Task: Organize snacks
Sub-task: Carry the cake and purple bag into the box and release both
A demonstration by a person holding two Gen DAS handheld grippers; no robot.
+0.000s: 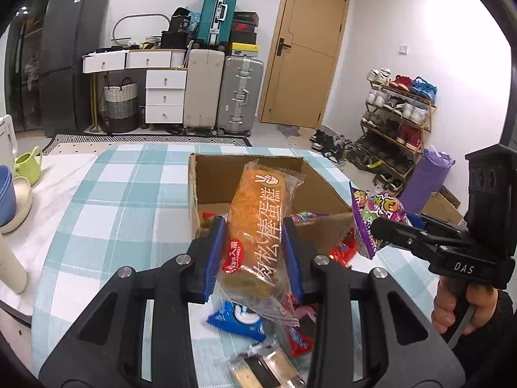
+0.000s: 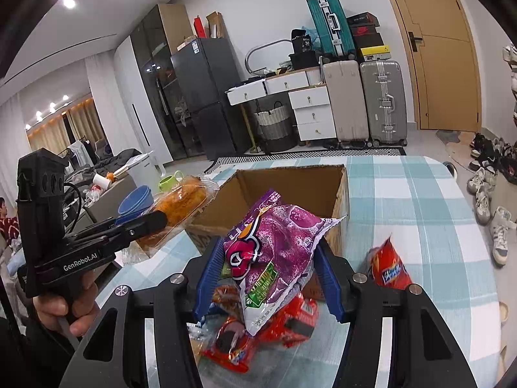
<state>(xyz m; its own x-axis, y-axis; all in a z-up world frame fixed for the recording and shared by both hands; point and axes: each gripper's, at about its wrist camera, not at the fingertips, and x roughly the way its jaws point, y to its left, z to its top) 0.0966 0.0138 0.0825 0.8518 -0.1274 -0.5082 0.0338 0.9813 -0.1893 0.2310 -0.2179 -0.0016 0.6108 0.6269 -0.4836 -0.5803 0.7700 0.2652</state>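
Left gripper [image 1: 255, 255] clamping cake roll [image 1: 258, 223], right gripper [image 2: 268, 274] clamping purple bag [image 2: 274, 255]; lower squarely into, apparently part-filled, box [image 1: 323, 190] at frame centre.

Left black plastic two-finger gripper [image 1: 255, 258]: blue ribbed pads [image 1: 215, 258], silver round screws, triangular cutouts, white "GenRobot.AI" lettering on side. Right black plastic two-finger gripper [image 2: 268, 278]: same blue pads [image 2: 328, 278], "DAS" marking, grey trigger. Bare-skinned hands [image 1: 458, 304], dark sleeves, black cable.
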